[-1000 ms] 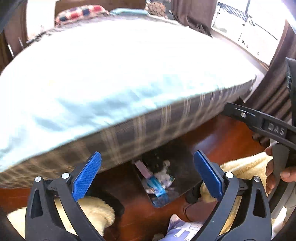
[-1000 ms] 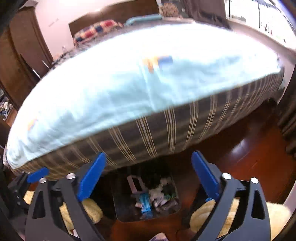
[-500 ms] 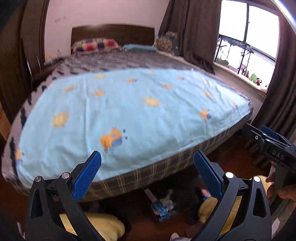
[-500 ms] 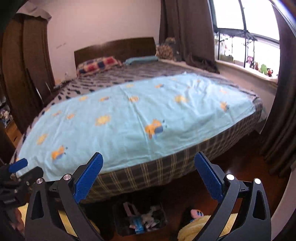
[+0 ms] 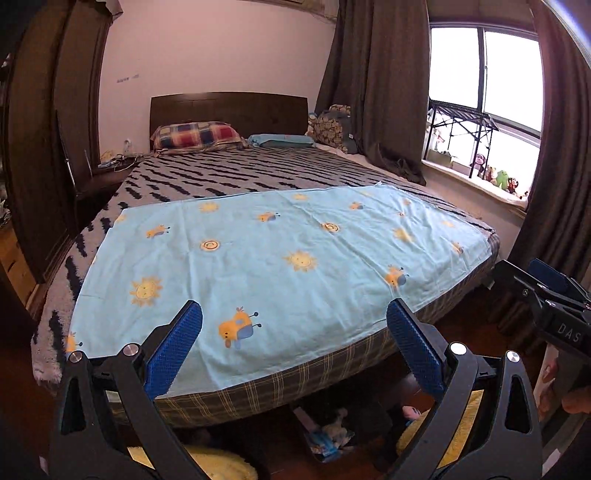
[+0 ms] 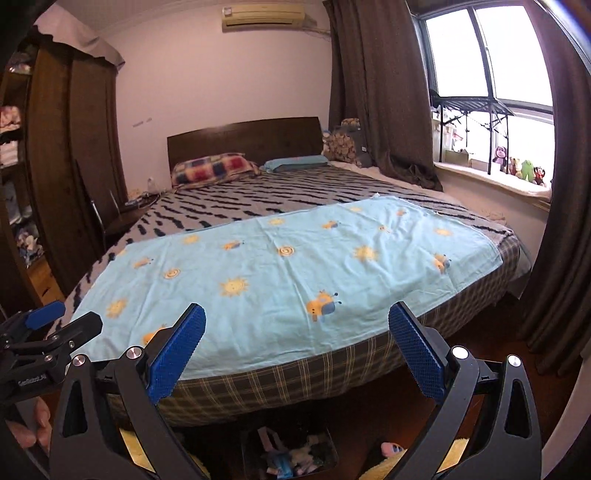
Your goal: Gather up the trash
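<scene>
Though both the left tool [image 5: 293, 343] and right tool [image 6: 295, 345] gape empty, the wrappers in the black bin [image 6: 290, 458] below the bed's foot [image 6: 295, 373] look light and crinkly. Pinch one by its edge.

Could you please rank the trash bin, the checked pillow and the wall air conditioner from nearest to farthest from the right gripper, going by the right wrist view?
1. Trash bin: on the floor, just below the right gripper.
2. Checked pillow: at the headboard, left side.
3. Air conditioner: high on the far wall.
</scene>
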`<state>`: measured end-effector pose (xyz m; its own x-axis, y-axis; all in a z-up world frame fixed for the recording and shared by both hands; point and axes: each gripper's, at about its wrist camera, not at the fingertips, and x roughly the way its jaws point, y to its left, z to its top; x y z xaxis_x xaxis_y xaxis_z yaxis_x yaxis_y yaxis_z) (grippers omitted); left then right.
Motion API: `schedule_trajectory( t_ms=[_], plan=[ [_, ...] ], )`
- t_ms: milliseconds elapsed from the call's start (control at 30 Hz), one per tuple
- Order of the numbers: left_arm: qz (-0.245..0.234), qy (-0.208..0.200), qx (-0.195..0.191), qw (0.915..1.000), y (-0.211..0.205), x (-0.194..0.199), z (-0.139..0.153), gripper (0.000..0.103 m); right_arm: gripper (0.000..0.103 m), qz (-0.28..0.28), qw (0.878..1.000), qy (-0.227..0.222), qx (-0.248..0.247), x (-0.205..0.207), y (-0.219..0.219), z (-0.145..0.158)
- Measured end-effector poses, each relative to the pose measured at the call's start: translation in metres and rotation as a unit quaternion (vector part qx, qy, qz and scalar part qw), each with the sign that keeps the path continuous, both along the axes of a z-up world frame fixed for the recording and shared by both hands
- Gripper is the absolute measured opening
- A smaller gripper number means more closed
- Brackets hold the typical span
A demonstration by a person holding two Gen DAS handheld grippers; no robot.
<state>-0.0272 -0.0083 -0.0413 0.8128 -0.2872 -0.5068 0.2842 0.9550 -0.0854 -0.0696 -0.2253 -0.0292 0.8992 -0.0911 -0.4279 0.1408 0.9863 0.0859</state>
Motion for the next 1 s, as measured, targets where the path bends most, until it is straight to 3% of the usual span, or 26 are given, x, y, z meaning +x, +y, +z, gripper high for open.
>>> schedule_trajectory(
  t_ms=[1000],
  plan=[
    [0.001, -0.030, -0.007, 0.9995, 0.001, -0.014, 0.017, 0.095, 0.100, 0.002, 1.000, -0.010, -0.005, -0.007, 0.001, 0.010]
  ],
)
